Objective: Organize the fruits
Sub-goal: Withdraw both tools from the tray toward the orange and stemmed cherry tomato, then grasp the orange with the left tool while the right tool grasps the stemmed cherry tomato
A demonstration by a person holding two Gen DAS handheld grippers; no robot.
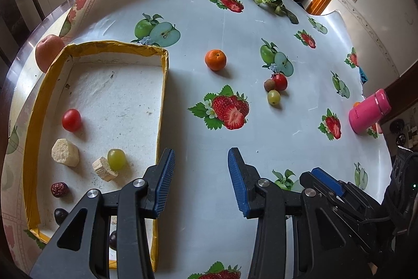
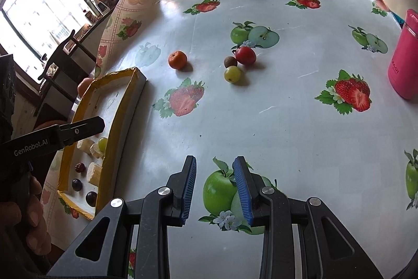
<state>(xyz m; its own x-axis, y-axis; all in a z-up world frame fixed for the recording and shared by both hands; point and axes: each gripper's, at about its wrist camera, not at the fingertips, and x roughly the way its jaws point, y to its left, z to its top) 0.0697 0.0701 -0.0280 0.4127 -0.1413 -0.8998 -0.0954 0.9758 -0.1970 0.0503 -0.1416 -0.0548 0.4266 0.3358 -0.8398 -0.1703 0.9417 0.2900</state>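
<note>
Small round orange mandarin (image 1: 215,59) sits right of yellow-taped white foam tray (image 1: 160,49), w/ space between. Prob light, firm but squashable; grip across middle. Left gripper (image 1: 201,183) & right gripper (image 2: 214,190) both spread, empty.

My right gripper (image 2: 214,188) hangs above the fruit-print tablecloth (image 2: 274,122), jaws apart with nothing between them. Far ahead lie a tangerine (image 2: 177,59) and, to its right, a red fruit (image 2: 245,55), a brown fruit (image 2: 230,61) and a green grape (image 2: 232,74), clustered together. At left, my left gripper (image 2: 86,128) reaches over the yellow-rimmed tray (image 2: 117,119). A pink bottle (image 2: 405,62) stands at right.
</note>
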